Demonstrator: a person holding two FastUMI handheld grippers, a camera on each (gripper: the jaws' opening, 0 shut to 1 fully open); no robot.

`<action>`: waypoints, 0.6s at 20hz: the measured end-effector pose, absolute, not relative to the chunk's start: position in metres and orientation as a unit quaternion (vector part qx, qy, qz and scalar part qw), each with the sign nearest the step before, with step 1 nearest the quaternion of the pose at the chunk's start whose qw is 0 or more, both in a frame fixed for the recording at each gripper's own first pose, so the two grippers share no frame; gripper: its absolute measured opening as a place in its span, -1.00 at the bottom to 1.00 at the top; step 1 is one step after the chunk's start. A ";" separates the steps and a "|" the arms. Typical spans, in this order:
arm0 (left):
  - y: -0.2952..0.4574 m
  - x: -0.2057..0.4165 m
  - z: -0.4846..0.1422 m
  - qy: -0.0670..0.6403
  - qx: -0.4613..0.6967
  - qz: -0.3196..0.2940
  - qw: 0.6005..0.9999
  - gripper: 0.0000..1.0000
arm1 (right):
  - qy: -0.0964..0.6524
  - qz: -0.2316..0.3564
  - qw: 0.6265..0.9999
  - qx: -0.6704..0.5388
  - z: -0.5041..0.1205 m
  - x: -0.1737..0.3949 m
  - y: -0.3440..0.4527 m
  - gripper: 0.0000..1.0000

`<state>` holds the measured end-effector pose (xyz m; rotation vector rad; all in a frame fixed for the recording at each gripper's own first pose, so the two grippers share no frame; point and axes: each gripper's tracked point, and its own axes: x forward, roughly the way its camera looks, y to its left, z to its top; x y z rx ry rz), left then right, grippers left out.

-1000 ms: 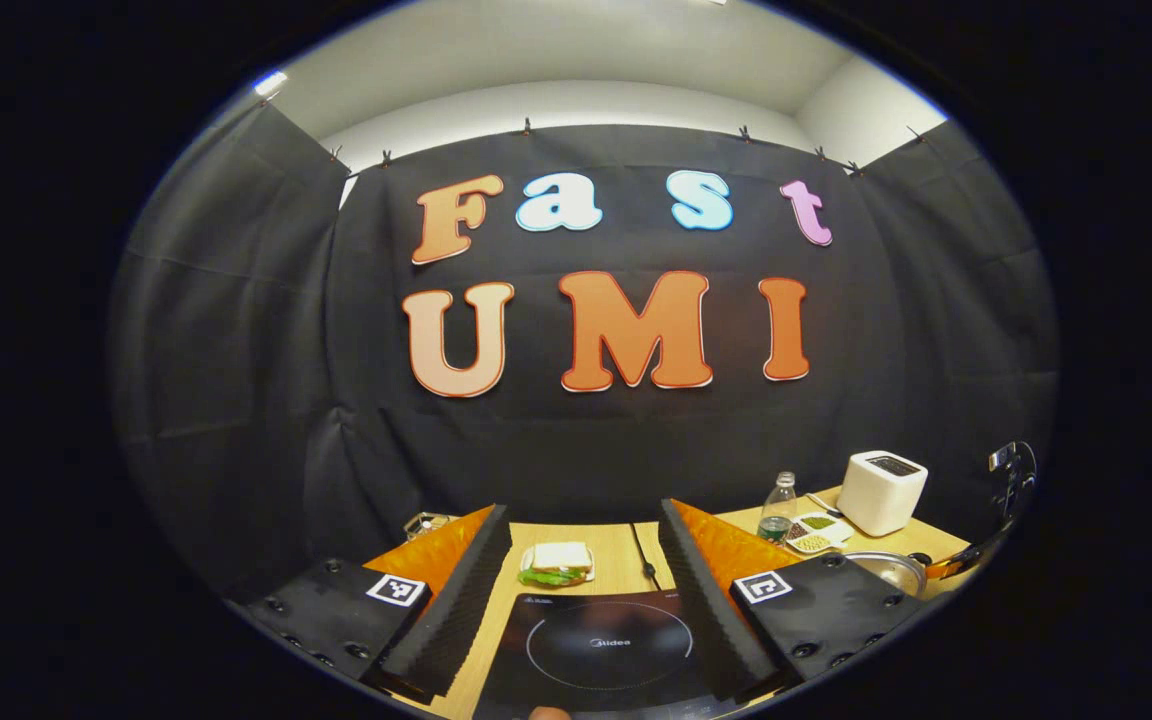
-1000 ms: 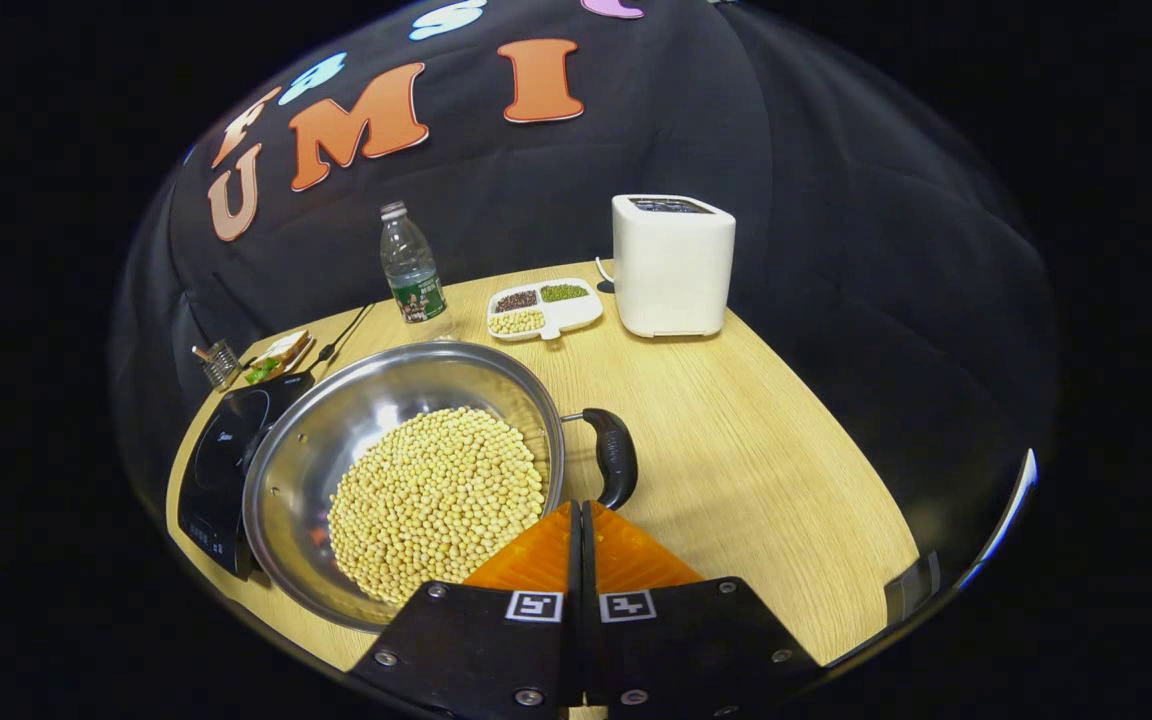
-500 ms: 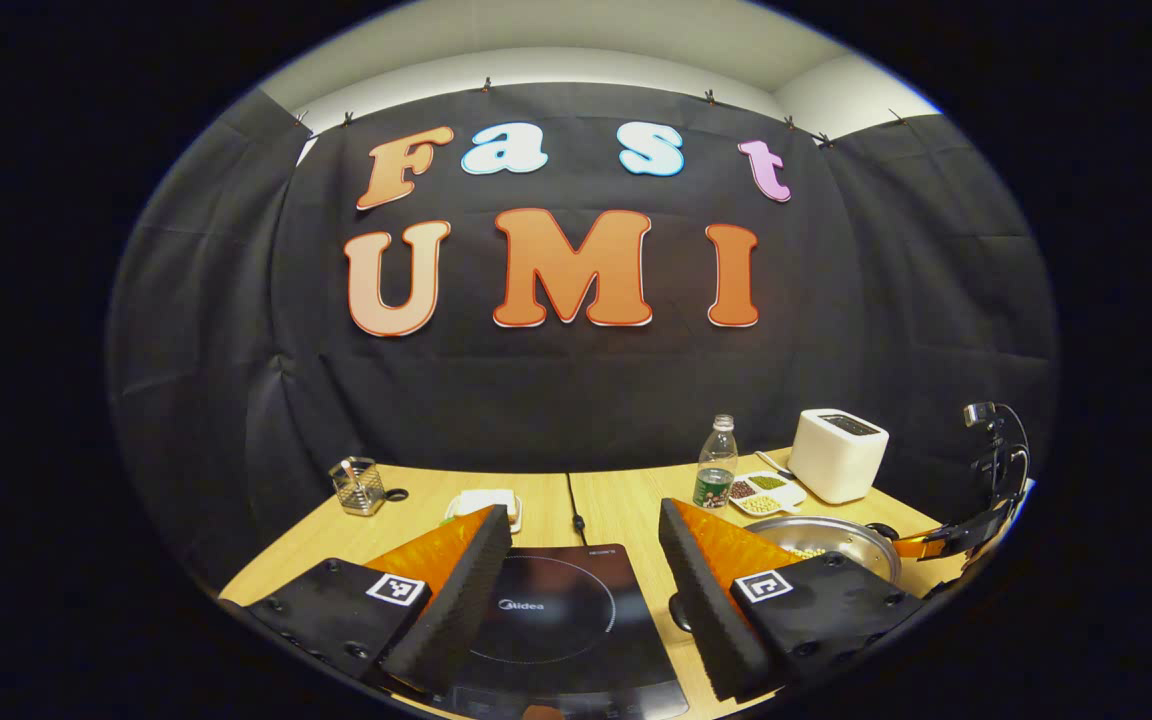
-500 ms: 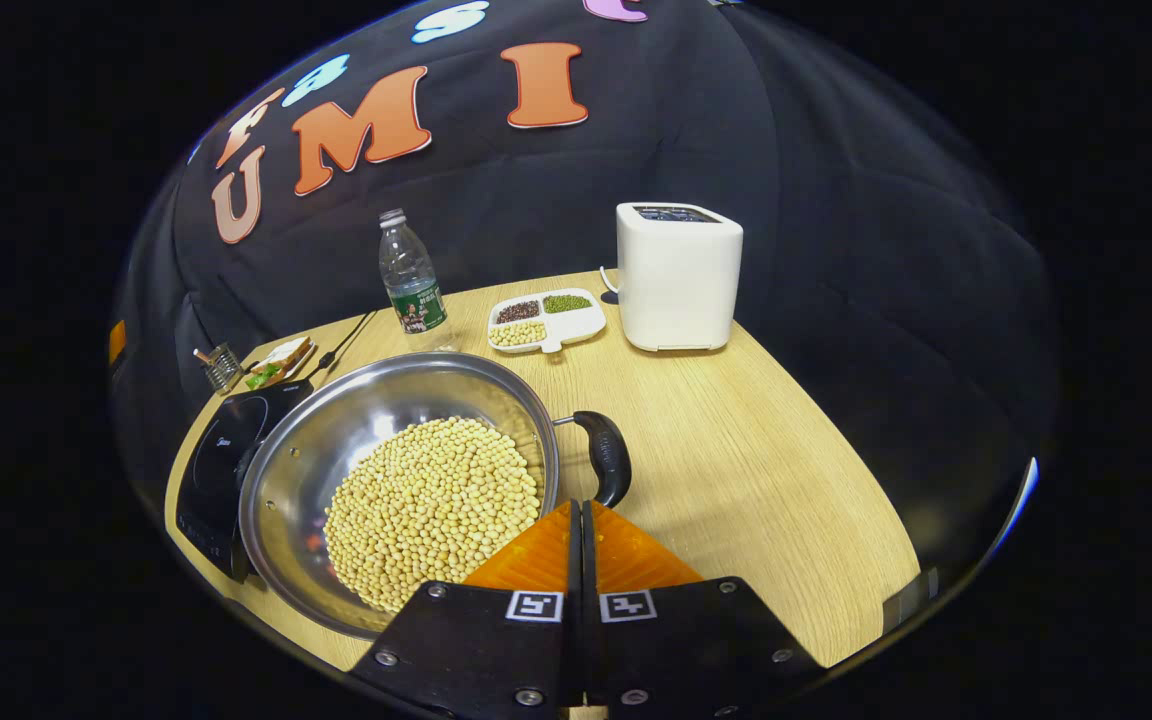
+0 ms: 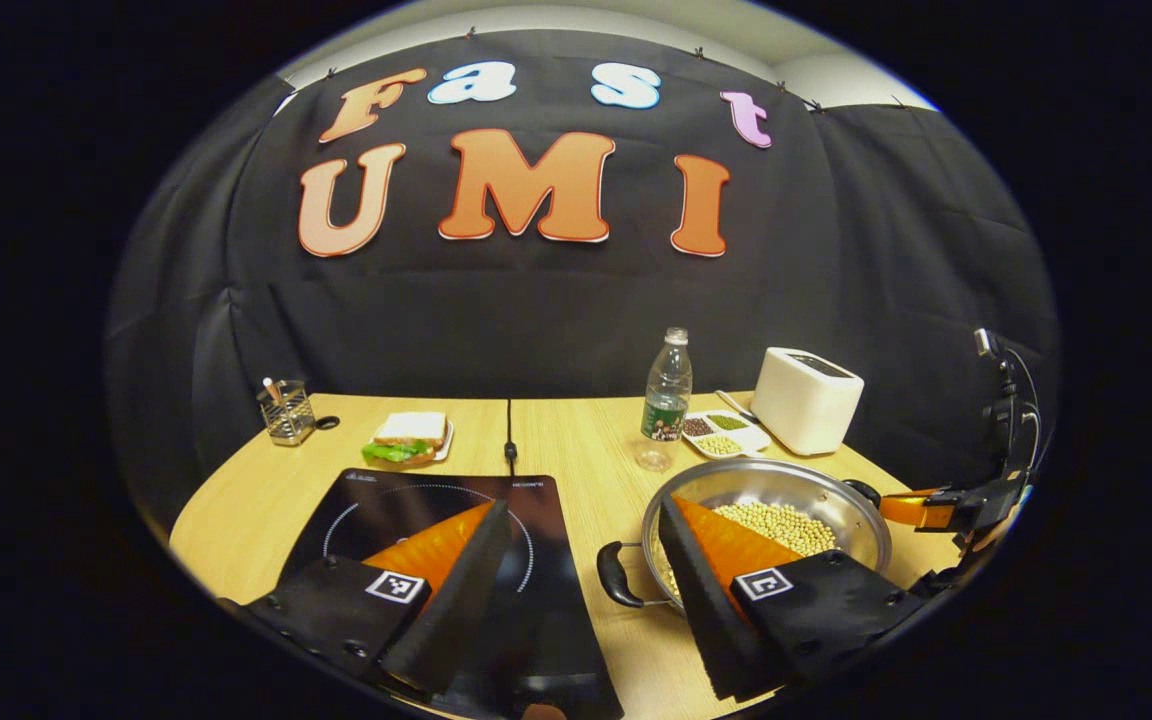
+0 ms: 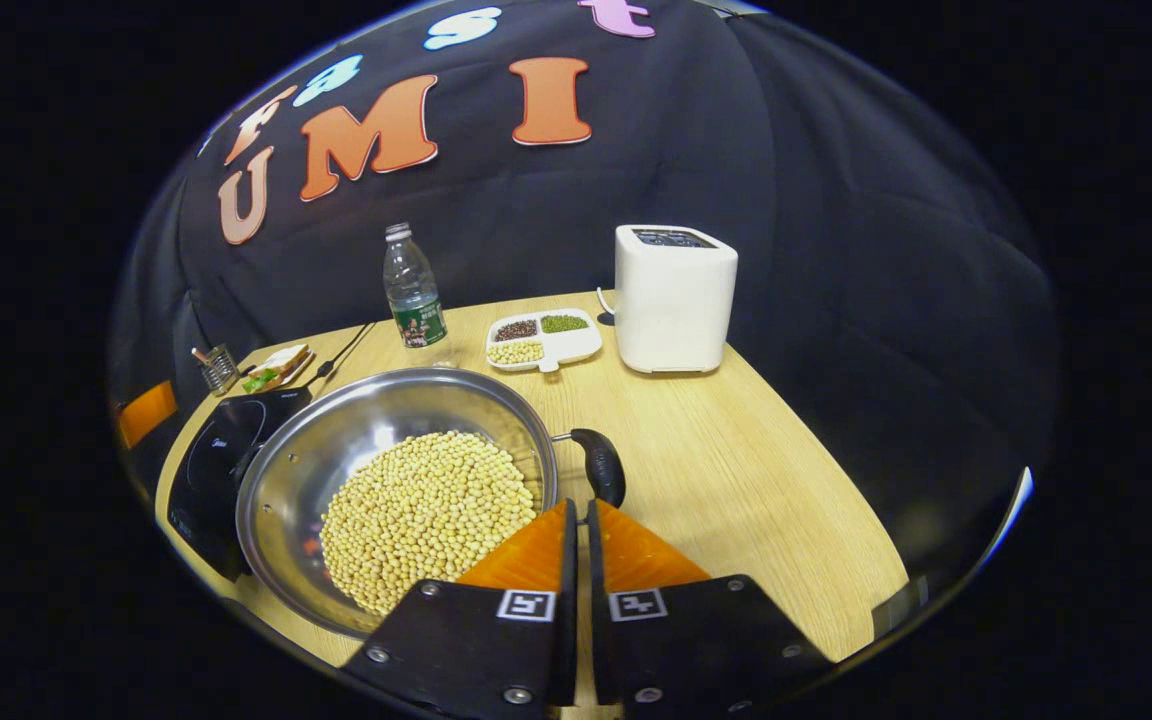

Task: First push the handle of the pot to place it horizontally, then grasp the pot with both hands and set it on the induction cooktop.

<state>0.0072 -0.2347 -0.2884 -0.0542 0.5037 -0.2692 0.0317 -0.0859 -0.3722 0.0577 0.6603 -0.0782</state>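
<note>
Here: one pot [image 6: 336,460], two handles [image 6: 600,466], one cooktop [image 5: 406,510].

On the wooden table [image 6: 756,470], a white toaster [image 6: 674,297] stands at about one o'clock in the right gripper view. Just beside it at twelve lies a white divided dish [image 6: 542,340] holding dark, green and pale beans. A clear plastic bottle [image 6: 413,290] stands upright near the dish, at eleven. Far off at ten o'clock, a sandwich with lettuce [image 5: 404,439] sits on a plate, and beyond it a small wire holder [image 5: 285,411], perhaps holding a stick.
</note>
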 end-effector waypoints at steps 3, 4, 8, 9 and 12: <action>-0.251 0.007 -0.311 0.273 -0.031 -0.142 0.951 0.94 | 0.309 -0.052 0.950 0.014 -0.369 0.040 -0.093 -0.32; -0.257 0.007 -0.319 0.278 -0.027 -0.145 0.949 0.94 | 0.305 -0.056 0.950 0.016 -0.367 0.044 -0.096 -0.22; -0.273 0.005 -0.342 0.306 -0.016 -0.159 0.939 0.95 | 0.307 -0.047 0.949 0.053 -0.369 0.051 -0.088 0.38; -0.275 0.006 -0.347 0.313 -0.014 -0.160 0.936 0.95 | 0.312 -0.043 0.947 0.060 -0.373 0.053 -0.085 0.51; -0.284 0.009 -0.366 0.330 -0.010 -0.165 0.929 0.95 | 0.328 -0.036 0.942 0.052 -0.387 0.059 -0.078 0.70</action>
